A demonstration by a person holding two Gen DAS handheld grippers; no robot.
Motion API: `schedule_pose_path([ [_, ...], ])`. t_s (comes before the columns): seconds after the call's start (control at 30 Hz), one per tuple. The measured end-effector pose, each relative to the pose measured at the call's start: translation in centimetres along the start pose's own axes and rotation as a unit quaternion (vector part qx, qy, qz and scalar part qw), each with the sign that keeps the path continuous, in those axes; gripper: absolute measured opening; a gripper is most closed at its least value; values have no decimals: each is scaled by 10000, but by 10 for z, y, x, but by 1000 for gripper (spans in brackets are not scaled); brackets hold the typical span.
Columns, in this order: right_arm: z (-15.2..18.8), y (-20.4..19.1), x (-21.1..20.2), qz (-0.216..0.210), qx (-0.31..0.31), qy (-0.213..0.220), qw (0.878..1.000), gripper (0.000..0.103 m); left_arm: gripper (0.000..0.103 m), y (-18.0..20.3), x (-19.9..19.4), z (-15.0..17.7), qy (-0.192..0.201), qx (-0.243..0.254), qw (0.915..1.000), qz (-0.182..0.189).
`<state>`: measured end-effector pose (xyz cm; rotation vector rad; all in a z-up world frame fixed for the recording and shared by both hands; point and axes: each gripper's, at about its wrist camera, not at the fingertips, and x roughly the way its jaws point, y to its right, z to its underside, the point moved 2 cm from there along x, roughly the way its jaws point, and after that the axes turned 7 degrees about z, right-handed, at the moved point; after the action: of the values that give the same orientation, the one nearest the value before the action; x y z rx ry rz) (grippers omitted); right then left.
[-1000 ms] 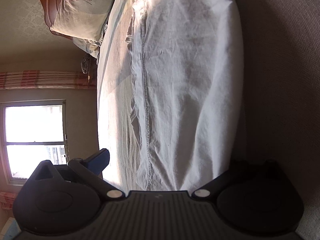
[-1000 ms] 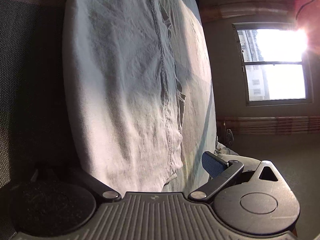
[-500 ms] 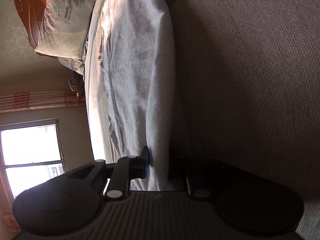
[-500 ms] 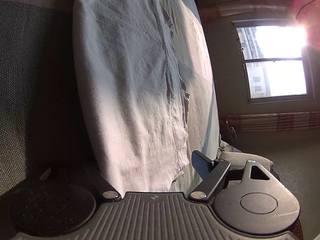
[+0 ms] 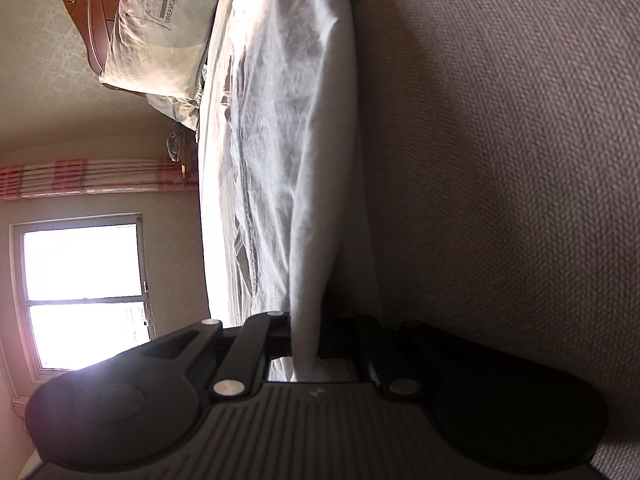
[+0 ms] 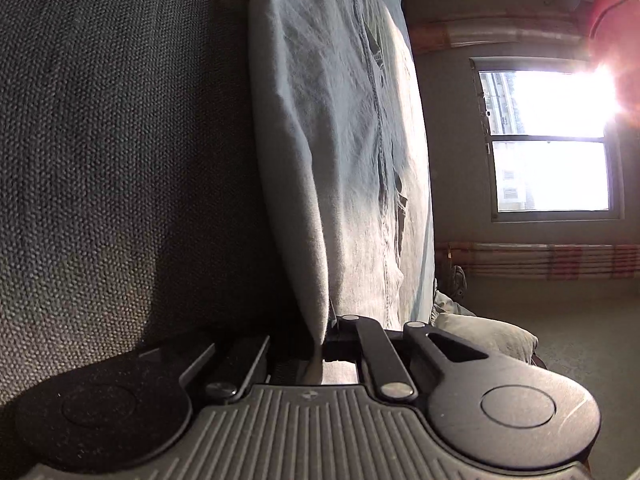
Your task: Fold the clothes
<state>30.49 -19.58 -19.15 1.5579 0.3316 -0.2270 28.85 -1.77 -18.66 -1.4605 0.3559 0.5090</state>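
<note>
A pale, light-wash pair of trousers (image 5: 288, 140) lies spread along the bed, its stitched seam running lengthwise. My left gripper (image 5: 306, 332) is shut on the near edge of the cloth, which rises between the black fingers as a thin pinched fold. In the right wrist view the same trousers (image 6: 340, 140) show, and my right gripper (image 6: 320, 340) has its jaws closing tight on another part of that edge, pads pressing the fold. Both views are turned on their side.
A grey woven bed cover (image 5: 500, 160) lies under and beside the trousers. A printed pillow (image 5: 160, 24) leans on a carved wooden headboard (image 5: 92, 0). A bright window (image 6: 552, 136) and a striped curtain (image 5: 92, 176) stand beyond the bed.
Both grippers came down to the trousers' near edge and went from open to shut on it, the left one first, the right one in the last half second. The cloth edge now stands pinched up.
</note>
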Motion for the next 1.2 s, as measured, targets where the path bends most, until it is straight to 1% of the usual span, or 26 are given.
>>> schedule_pose_path([
  [0.17, -1, 2, -1, -14, -15, 0, 10000, 9, 0, -2, 0, -1, -9, -89, 10000, -41],
  [0.27, -1, 5, -3, -9, 30, 21, 10000, 9, 0, -4, -2, -2, -57, -49, 9999, -76],
  [0.3, -1, 7, -3, -26, 40, 23, 10000, 7, 1, -4, -2, -2, -79, -21, 9999, -83],
  [0.37, -1, 13, -5, -87, 82, 16, 9999, 6, 2, 1, -9, -4, -93, -69, 9999, -29],
  [0.43, -1, 19, -7, -147, 116, 5, 9998, 6, 2, 0, -14, -2, -58, -78, 10000, -23],
  [0.6, -4, 33, -16, -197, 97, 22, 9998, 6, 2, -4, -30, 4, 77, -103, 9998, -152],
  [0.8, -7, 39, -43, -396, 29, 147, 9991, 6, 2, -3, -58, 6, 230, -58, 9995, -215],
  [0.97, -7, 41, -76, -469, -33, 200, 9987, 6, 1, 7, -84, 9, 259, -44, 9995, -147],
  [1.03, -7, 40, -83, -432, -65, 163, 9989, 6, 2, 13, -88, 10, 222, 3, 9997, -138],
  [1.07, -7, 39, -85, -438, -107, 96, 9989, 6, 8, 16, -89, 10, 204, 26, 9997, -133],
  [1.17, -6, 31, -87, -500, -116, -56, 9987, 15, 9, 24, -89, 9, 134, -44, 9999, -93],
  [1.2, -6, 29, -87, -485, -85, -91, 9987, 24, 9, 27, -88, 9, 86, -55, 9999, -111],
])
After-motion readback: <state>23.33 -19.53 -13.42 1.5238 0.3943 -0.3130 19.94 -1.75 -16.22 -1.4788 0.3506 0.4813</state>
